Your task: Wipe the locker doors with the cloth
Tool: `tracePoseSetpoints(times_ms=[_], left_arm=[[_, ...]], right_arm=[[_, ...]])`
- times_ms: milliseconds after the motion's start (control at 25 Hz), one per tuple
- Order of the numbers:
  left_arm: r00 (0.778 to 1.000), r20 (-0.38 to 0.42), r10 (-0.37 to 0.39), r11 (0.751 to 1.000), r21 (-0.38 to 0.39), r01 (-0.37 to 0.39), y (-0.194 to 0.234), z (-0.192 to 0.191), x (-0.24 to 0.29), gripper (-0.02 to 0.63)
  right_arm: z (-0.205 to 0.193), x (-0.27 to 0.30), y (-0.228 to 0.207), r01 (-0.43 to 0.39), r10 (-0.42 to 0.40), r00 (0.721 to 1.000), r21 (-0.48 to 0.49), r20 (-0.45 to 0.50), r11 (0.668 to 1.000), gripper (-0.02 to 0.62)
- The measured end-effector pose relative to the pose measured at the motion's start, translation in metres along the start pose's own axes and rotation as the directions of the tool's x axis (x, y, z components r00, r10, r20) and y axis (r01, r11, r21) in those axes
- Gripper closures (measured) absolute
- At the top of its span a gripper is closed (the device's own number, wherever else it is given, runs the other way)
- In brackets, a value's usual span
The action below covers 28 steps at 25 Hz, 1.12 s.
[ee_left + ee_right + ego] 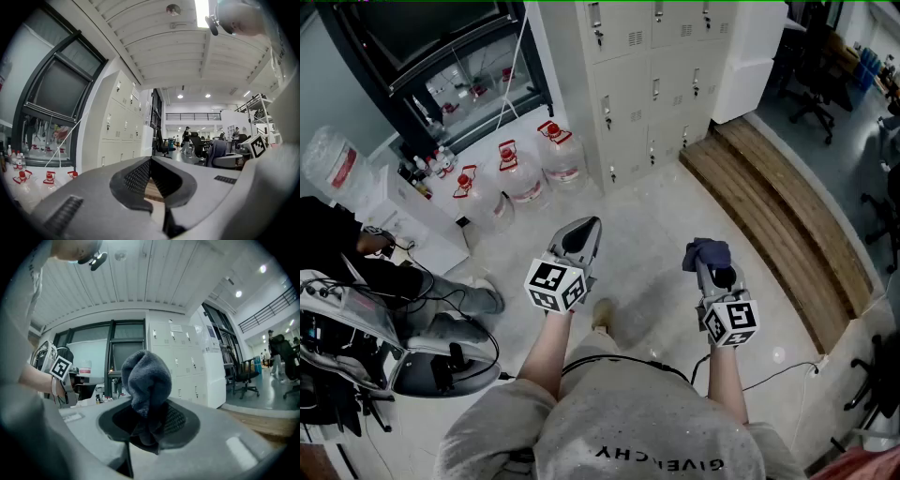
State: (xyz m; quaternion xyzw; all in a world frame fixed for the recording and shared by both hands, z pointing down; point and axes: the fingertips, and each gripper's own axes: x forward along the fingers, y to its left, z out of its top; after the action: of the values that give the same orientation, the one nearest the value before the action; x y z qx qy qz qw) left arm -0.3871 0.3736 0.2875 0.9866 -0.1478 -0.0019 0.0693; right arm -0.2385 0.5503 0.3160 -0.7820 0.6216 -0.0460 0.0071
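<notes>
The beige locker doors [652,84] stand across the floor at the top of the head view, well away from both grippers; they also show in the left gripper view [117,136] and the right gripper view [180,366]. A bunched dark grey-blue cloth [707,252] sticks up out of my right gripper [712,270], which is shut on it; in the right gripper view the cloth [146,378] fills the space between the jaws of that gripper [149,416]. My left gripper [587,232] is shut and holds nothing, its tips meeting [151,158]. Both grippers point toward the lockers.
Several water jugs with red caps [516,173] stand left of the lockers by a dark-framed glass cabinet [441,56]. A raised wooden platform [778,216] runs along the right. A tall white unit [750,56] adjoins the lockers. A seated person [356,253] and equipment are at the left.
</notes>
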Motion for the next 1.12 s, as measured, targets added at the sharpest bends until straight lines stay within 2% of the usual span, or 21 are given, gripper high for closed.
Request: tracePoseSetpoints(times_ms=[240, 440, 920, 1120], left_arm=[[1.0, -0.013, -0.003, 1.0, -0.006, 0.003, 0.076, 0.006, 0.047, 0.607], [0.999, -0.033, -0.021, 0.999, -0.032, 0.02, 0.127, 0.004, 0.084, 0.607], [0.994, -0.06, -0.09, 0.995, -0.059, 0.086, 0.225, -0.001, 0.15, 0.607], [0.996, -0.054, -0.077, 0.995, -0.07, 0.074, 0.263, -0.001, 0.159, 0.607]], right_arm=[[0.007, 0.08, -0.009, 0.028, -0.028, 1.0, -0.014, -0.009, 1.0, 0.489], [-0.003, 0.137, -0.011, 0.053, -0.053, 0.997, -0.003, -0.052, 0.999, 0.489], [-0.022, 0.244, -0.013, 0.121, -0.118, 0.989, 0.028, -0.093, 0.992, 0.489], [-0.027, 0.276, -0.012, 0.139, -0.132, 0.988, 0.077, -0.081, 0.987, 0.489]])
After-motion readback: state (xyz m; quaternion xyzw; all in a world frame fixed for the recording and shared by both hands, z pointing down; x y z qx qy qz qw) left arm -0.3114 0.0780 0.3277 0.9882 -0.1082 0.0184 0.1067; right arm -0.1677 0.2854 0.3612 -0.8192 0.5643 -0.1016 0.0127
